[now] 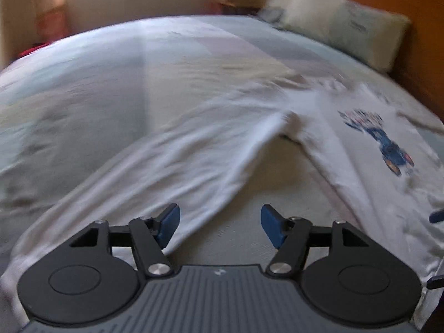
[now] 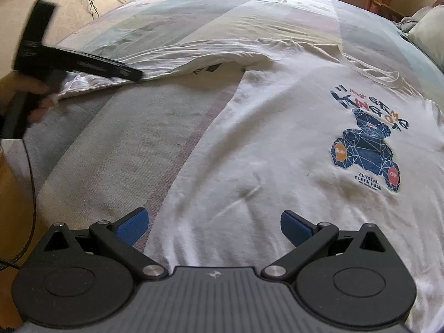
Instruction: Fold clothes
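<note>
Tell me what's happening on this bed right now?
A person is folding a white T-shirt with a blue bear print, spread on a pastel patchwork bedsheet. The left hand-held gripper stands open over the stretched-out sleeve, nothing pinched between its pads. The right hand-held gripper hovers open over the shirt's lower body, gripping nothing. No fold looks finished. A pillow lies at the headboard.

Two low, downward-tilted wrist views, both sharing the shirt [image 1: 347, 149].
</note>
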Available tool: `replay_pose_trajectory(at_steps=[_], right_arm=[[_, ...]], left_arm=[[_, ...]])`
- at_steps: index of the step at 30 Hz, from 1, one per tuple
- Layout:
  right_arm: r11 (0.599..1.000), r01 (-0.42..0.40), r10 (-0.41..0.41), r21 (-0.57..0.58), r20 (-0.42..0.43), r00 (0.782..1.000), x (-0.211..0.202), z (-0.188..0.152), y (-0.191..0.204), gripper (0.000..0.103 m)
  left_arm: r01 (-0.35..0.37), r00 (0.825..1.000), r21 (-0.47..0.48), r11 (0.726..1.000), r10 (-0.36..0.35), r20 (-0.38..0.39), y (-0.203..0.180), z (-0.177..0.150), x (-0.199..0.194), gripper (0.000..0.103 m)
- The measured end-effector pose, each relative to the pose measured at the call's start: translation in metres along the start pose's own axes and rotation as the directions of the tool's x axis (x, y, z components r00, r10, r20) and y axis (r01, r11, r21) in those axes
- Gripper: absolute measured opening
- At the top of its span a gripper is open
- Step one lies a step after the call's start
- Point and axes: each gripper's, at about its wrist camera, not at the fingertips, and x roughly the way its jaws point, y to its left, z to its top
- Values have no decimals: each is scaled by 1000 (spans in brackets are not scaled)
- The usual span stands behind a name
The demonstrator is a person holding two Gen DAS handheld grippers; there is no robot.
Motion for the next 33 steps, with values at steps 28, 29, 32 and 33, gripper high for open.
replay_pose_trajectory(at_steps=[28, 29, 32, 33], right_arm=[[998, 9, -12, -64, -36, 999, 12, 7, 21, 103], [998, 9, -11, -65, -37, 999, 12, 7, 21, 103], [998, -4, 2, -69, -31, 1000, 12, 8, 21, 103], [998, -13, 11, -69, -26, 1000, 11, 8, 20, 103]], left_arm=[[-134, 984, -231, 964, 156, 81, 100, 20, 2, 40], [-104, 989, -208, 973, 123, 81, 94, 29, 10, 40], [-41, 997, -140, 989, 50, 57, 73, 51, 45, 40], [-28, 998, -122, 992, 33, 47, 67, 56, 57, 39]])
